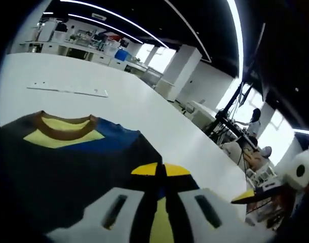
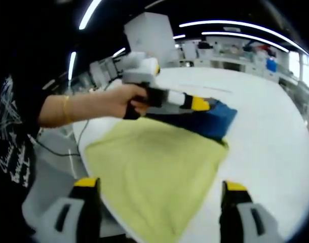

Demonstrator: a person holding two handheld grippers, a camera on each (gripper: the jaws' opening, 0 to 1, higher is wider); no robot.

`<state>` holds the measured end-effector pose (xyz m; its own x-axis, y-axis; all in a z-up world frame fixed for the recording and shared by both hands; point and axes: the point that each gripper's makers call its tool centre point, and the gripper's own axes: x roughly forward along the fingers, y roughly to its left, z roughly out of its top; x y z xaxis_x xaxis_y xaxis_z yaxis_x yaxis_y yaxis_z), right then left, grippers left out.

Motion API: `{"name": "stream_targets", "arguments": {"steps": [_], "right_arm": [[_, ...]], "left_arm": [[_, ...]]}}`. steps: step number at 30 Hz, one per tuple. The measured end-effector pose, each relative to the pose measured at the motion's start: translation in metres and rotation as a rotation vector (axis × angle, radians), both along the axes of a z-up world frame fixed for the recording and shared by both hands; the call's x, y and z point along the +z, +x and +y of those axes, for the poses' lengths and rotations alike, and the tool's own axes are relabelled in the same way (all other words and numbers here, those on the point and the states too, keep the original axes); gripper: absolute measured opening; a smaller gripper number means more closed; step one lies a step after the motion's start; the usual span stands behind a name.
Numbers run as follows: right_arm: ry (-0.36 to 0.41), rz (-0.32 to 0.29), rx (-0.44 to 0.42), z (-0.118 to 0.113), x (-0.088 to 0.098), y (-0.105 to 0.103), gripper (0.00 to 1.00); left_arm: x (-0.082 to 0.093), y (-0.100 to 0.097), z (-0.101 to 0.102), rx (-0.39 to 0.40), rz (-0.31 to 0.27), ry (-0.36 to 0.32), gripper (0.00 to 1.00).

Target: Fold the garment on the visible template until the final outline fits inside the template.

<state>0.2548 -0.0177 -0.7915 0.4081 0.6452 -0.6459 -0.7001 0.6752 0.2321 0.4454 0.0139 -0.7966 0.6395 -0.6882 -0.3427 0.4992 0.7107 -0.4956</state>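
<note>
Garment: a soft T-shirt of dark navy, blue and yellow cloth panels with a brown ribbed neckband [image 1: 68, 152] lies spread on the table; in the right gripper view its broad pale yellow panel [image 2: 154, 172] lies flat with faint creases, reaching the near table edge, and a folded blue part [image 2: 215, 119] lies at its far side.
Table: a smooth white matte tabletop with a rounded edge [image 1: 159, 111], also seen under the cloth in the right gripper view [image 2: 276, 152].
Left gripper: its grey plastic jaws with yellow and black tips [image 1: 159, 174] stand narrow, close together, over the dark cloth, with a yellow strip between them; whether cloth is pinched I cannot tell. In the right gripper view it [image 2: 207, 105] lies low over the blue part, held by the person's hand [image 2: 121, 101] with a gold bracelet at the wrist.
Right gripper: its grey jaws with yellow and black tips [image 2: 157, 185] stand wide apart, the yellow panel showing between them, gripping nothing.
Strip: a thin flat white bar [image 1: 68, 89] lies on the table beyond the neckband, apart from the shirt.
</note>
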Motion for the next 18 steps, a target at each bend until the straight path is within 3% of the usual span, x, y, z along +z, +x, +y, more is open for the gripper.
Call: {"name": "stream_targets", "arguments": {"steps": [5,15,18], "right_arm": [[0.004,-0.001,-0.006,-0.001,0.000,0.001,0.99],[0.007,0.002,-0.008,-0.001,-0.003,0.000,0.99],[0.008,0.002,-0.005,0.000,-0.003,0.000,0.99]], "left_arm": [[-0.010,-0.003,-0.005,-0.014,0.014,0.018,0.00],[-0.009,-0.002,-0.009,-0.023,0.004,0.003,0.00],[-0.015,-0.004,-0.009,-0.030,-0.001,0.029,0.00]]}}
